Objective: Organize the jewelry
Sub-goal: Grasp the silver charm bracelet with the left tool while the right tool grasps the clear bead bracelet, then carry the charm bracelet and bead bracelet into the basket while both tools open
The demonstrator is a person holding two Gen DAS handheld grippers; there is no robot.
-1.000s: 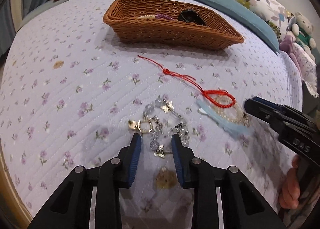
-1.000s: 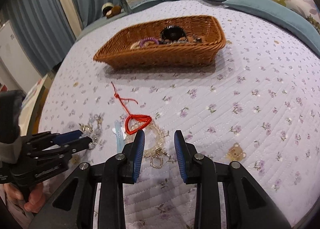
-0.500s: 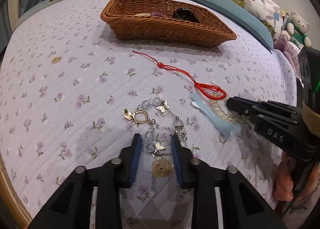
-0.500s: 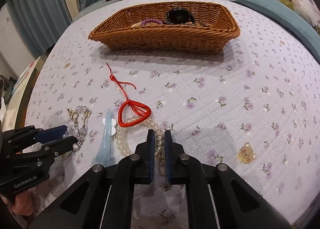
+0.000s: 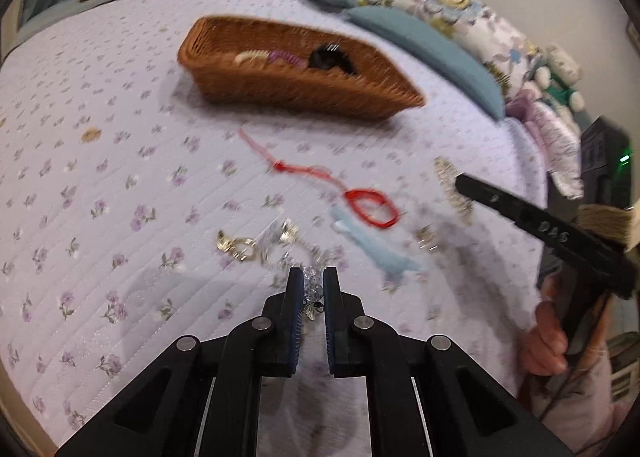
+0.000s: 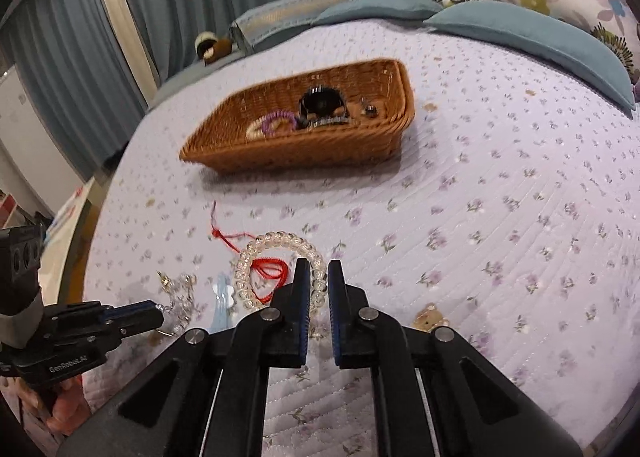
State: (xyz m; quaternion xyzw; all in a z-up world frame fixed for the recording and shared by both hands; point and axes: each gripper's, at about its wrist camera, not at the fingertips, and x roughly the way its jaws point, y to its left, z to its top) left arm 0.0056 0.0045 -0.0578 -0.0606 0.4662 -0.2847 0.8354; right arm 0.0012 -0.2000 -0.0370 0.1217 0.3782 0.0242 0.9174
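The right wrist view shows the right gripper [image 6: 318,277] pinched on a clear bead bracelet [image 6: 280,247], whose ring stands tilted up in front of the fingers with the red cord bracelet [image 6: 272,271] visible through it. From the left wrist view the same bracelet [image 5: 454,193] appears only as a blurred beaded arc at the tip of the right gripper [image 5: 460,182], held off the quilt [image 5: 120,161]. The left wrist view in turn shows the left gripper [image 5: 311,283] clamped on the crystal charm bracelet [image 5: 276,249], beads and a small butterfly charm caught between its blue pads, the rest of the chain with a gold clasp trailing onto the quilt to the left. In the right wrist view that grip is seen only from the side, the left gripper [image 6: 154,315] touching the glittering chain [image 6: 178,293].

A pale blue strip [image 5: 374,247] lies on the quilt just beside the red cord, between the two bracelets.

The wicker basket [image 6: 296,153] sits farther back on the bed. The right wrist view looks into it better: a purple coil hair tie [image 6: 278,122] overlapping a cream ring, a black round item [image 6: 322,103] and a small dark piece near the right wall.
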